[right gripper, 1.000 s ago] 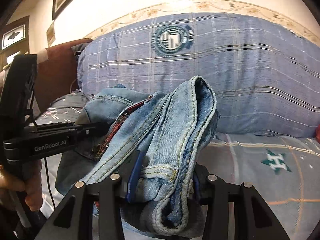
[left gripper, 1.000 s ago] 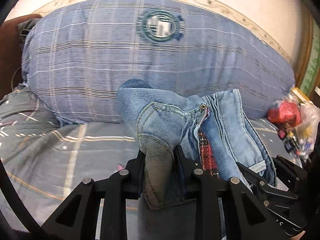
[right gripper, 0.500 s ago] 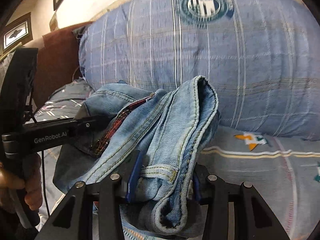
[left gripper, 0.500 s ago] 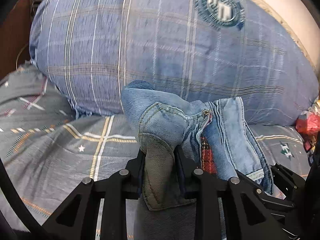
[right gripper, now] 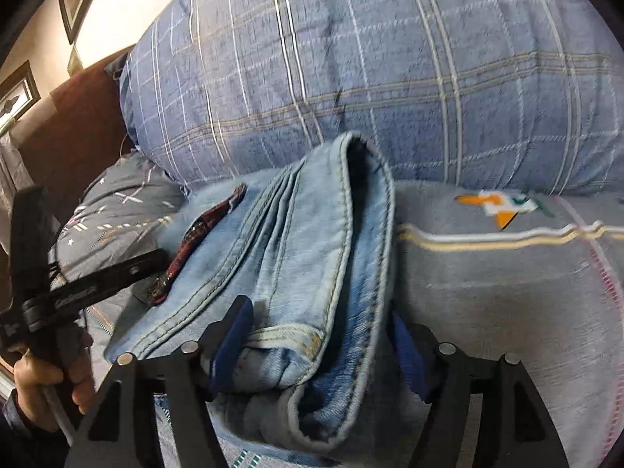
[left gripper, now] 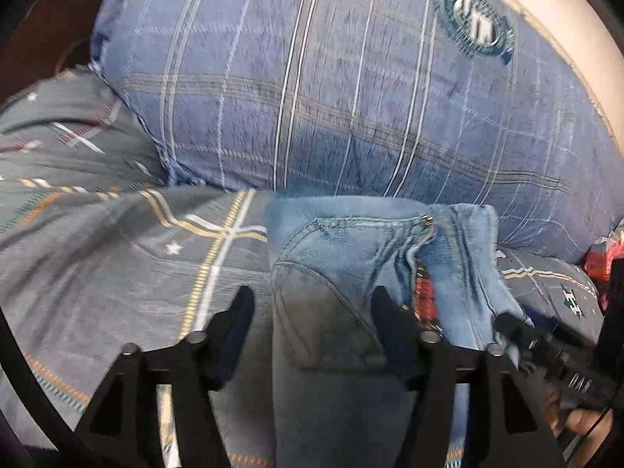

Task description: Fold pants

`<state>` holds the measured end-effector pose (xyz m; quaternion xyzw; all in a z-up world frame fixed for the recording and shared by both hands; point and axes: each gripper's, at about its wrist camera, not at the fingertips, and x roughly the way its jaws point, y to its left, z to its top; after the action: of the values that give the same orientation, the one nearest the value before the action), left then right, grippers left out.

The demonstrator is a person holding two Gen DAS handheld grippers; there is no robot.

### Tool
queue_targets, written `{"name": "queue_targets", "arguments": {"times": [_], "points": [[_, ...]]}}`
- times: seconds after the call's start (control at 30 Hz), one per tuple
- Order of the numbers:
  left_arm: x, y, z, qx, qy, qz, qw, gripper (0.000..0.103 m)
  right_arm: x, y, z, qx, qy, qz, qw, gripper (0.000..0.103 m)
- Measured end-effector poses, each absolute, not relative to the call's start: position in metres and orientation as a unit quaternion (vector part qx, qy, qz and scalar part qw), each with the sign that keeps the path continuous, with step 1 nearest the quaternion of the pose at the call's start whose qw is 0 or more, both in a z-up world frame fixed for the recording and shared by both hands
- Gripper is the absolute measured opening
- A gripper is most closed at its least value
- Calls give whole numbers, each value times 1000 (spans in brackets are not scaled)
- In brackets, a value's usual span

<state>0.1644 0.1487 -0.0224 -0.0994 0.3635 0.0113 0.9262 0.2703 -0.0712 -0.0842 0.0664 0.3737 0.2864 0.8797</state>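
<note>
the jeans [left gripper: 343,273] now lie folded on the bed [left gripper: 97,265], right against the foot of the big blue pillow [left gripper: 312,89]. a moment ago both tools pinched the denim up off the bed; the left gripper [left gripper: 310,319] and right gripper [right gripper: 323,335] have just been opening, jaws apart astride the cloth, so this fold looks set down. the pillow's round badge [left gripper: 474,25] is too blurred to read.

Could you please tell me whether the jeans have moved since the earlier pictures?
Yes. The jeans have come down from in front of the pillow onto the bedsheet.
</note>
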Motion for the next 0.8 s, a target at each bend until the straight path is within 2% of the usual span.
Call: {"name": "queue_targets", "arguments": {"times": [0.03, 0.2, 0.27, 0.37, 0.43, 0.5, 0.7, 0.8], "points": [[156, 147, -19, -98, 358, 6, 929, 74, 266, -71, -76, 62, 364, 280, 886, 75], [145, 133, -15, -84, 353, -18, 932, 75, 240, -68, -38, 31, 304, 271, 913, 80], [151, 126, -19, -82, 358, -29, 930, 75, 237, -60, -37, 17, 310, 275, 910, 81], [155, 116, -27, -77, 365, -34, 927, 75, 249, -43, -69, -31, 374, 244, 894, 85], [154, 112, -29, -66, 364, -32, 929, 75, 262, -47, -94, 25, 427, 266, 864, 86], [149, 109, -27, -55, 360, -29, 931, 75, 260, -59, -88, 63, 425, 260, 865, 86], [125, 112, -10, -66, 337, -2, 939, 75, 227, -65, -54, 10, 381, 249, 890, 87], [105, 109, 5, -50, 321, 13, 945, 77, 210, -74, -43, 8, 368, 244, 897, 96]]}}
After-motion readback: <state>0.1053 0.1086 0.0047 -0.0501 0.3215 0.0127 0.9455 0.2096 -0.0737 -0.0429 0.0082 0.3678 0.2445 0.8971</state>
